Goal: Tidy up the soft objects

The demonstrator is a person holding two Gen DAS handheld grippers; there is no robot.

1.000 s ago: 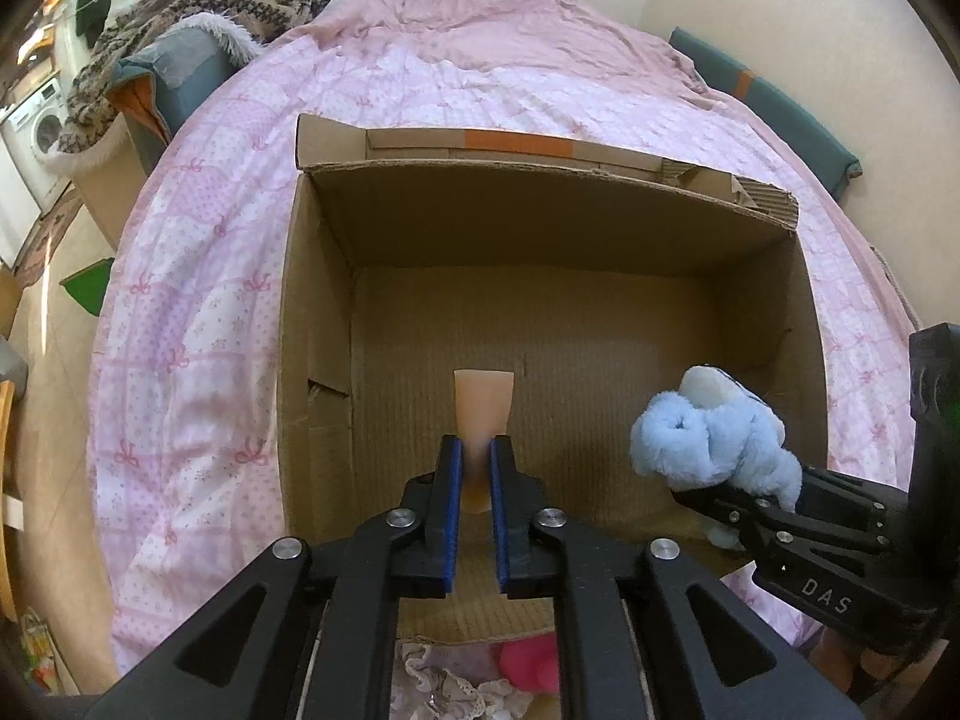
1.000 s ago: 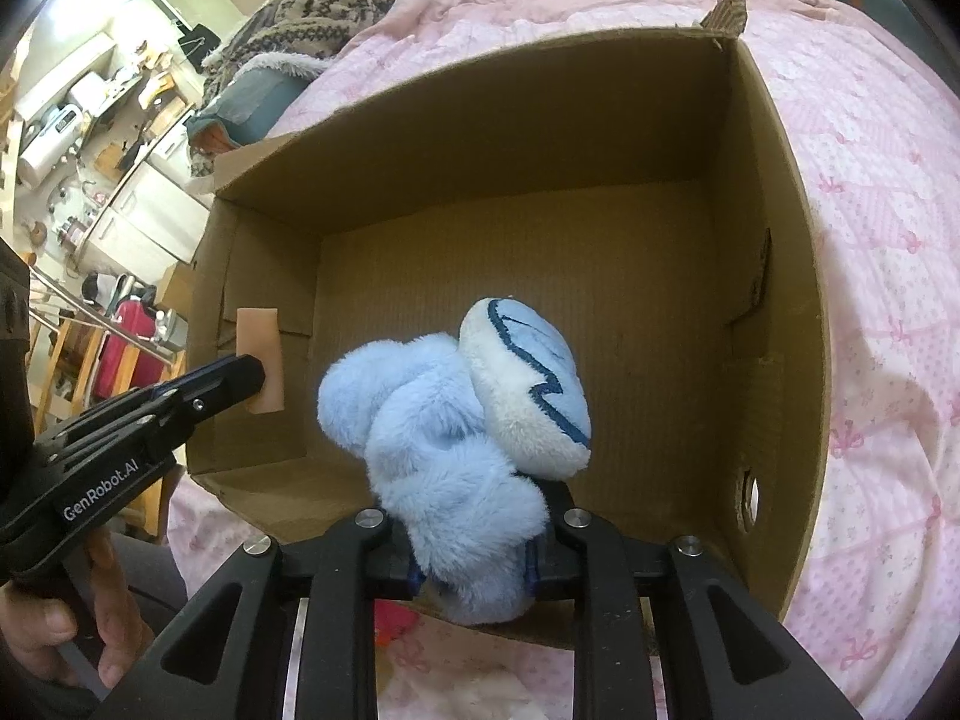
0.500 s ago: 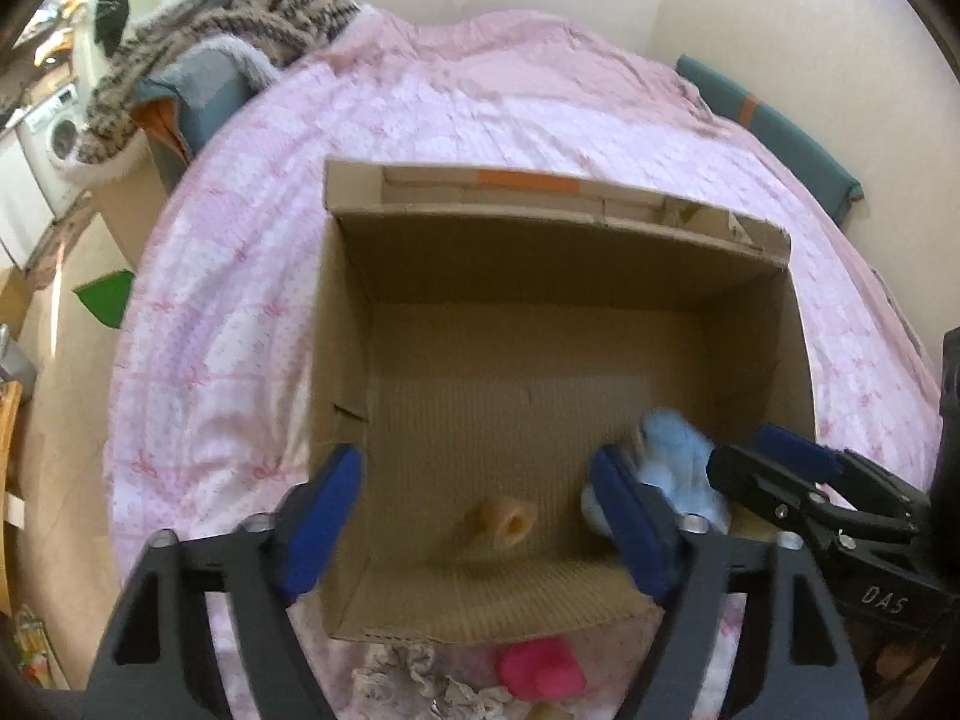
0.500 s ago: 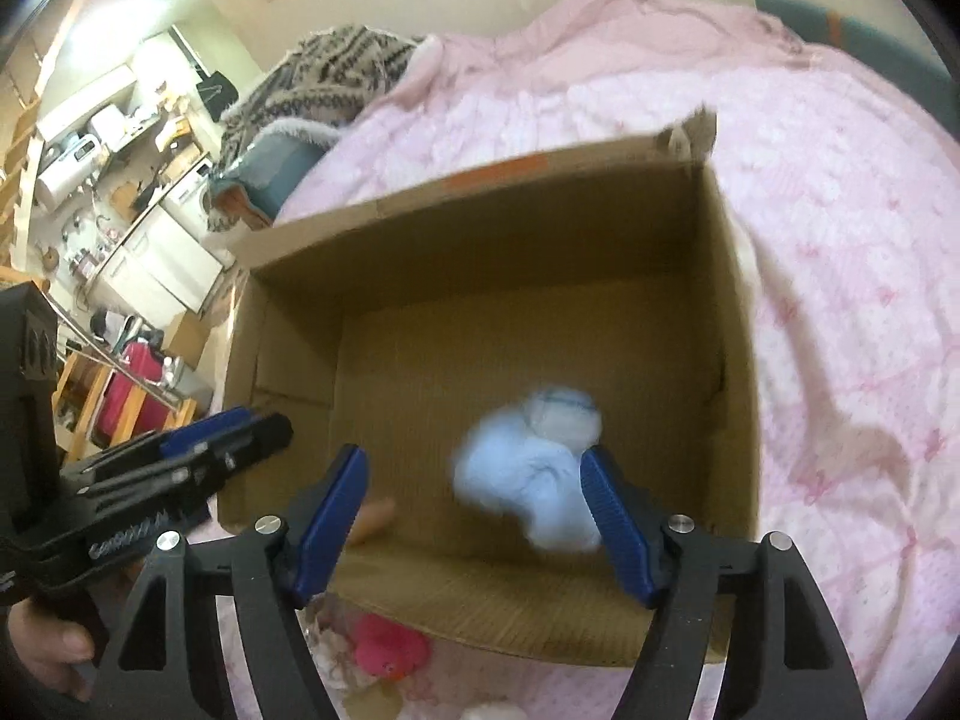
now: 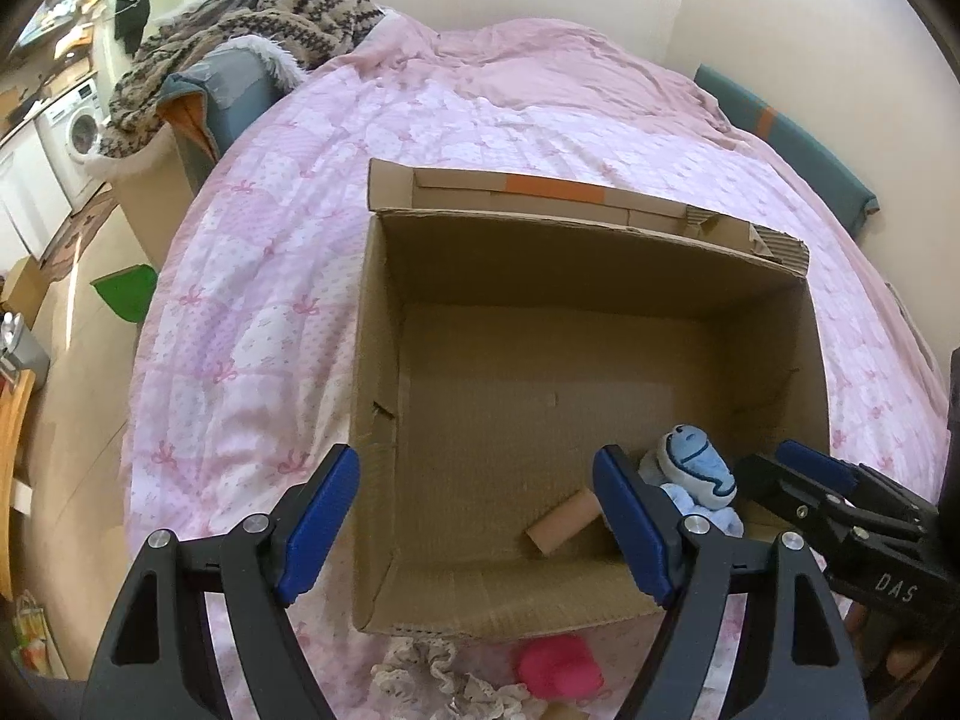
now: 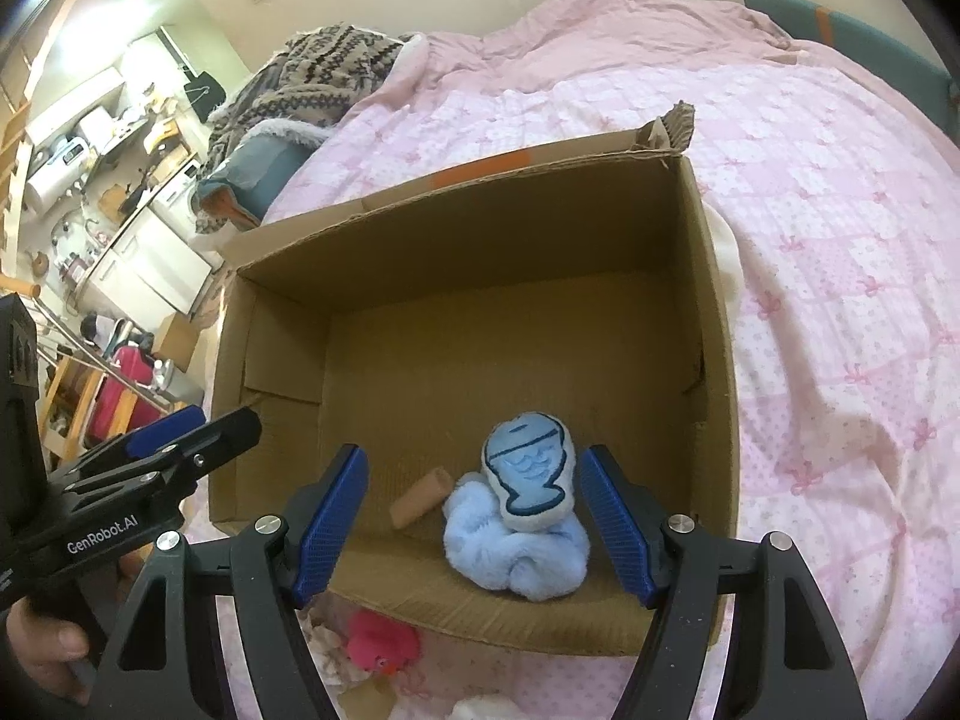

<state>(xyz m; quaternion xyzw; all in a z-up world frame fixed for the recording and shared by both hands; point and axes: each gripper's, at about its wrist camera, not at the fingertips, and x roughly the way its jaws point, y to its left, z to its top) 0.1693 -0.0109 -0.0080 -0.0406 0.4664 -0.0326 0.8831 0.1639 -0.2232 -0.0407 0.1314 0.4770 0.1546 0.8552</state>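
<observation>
Both the left gripper [image 5: 477, 516] and the right gripper [image 6: 474, 516] stand wide open over the cardboard box [image 6: 714, 360] on the pink bedspread [image 5: 252, 276], holding nothing; the blue plush toy [image 6: 522, 516] and a tan roll [image 6: 420, 498] lie on the box floor

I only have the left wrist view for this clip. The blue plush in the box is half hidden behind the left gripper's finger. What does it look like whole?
Observer: In the right wrist view the blue plush lies whole on the floor of the cardboard box, a white patch with a blue outline on top.
Operator: Is the right gripper on it?
Observer: No. The right gripper is open, its pads clear of the plush on both sides.
Operator: And the tan roll?
Observer: The tan roll lies just left of the plush; whether they touch is unclear.
Operator: Anything outside the box?
Observer: A pink toy lies on the bedspread at the box's near edge.
</observation>
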